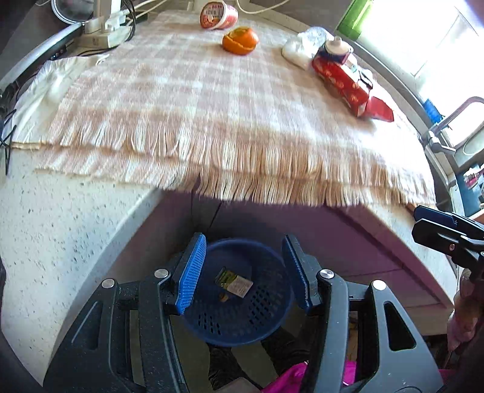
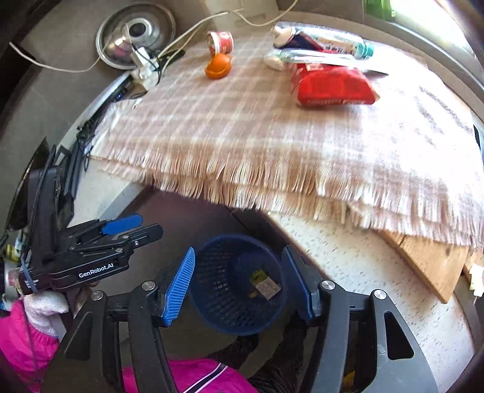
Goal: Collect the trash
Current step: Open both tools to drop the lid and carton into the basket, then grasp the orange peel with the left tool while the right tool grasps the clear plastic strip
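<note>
Speckled worktop [image 1: 60, 241] carries a fringed plaid cloth [image 1: 211, 105]. Ahead of the left claw [image 1: 245, 272], spread and empty, lie an orange peel [image 1: 240, 40], cup [image 1: 218, 15] and red packet [image 1: 348, 84]. Below both claws sits the blue basket [image 1: 242, 314] holding wrappers [image 1: 234, 282]. The right claw [image 2: 242, 284] is likewise spread, empty.

Both wrist views look down from the counter's front edge, sharing the blue basket [image 1: 239, 290] [image 2: 239, 284] at lower centre and the checked cloth [image 1: 211, 99] [image 2: 257, 127] above.

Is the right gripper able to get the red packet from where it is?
Probably yes. The right gripper is open and holds nothing, and the red packet lies on top of the blanket with bare cloth in front of it. It would need a long reach forward.
</note>
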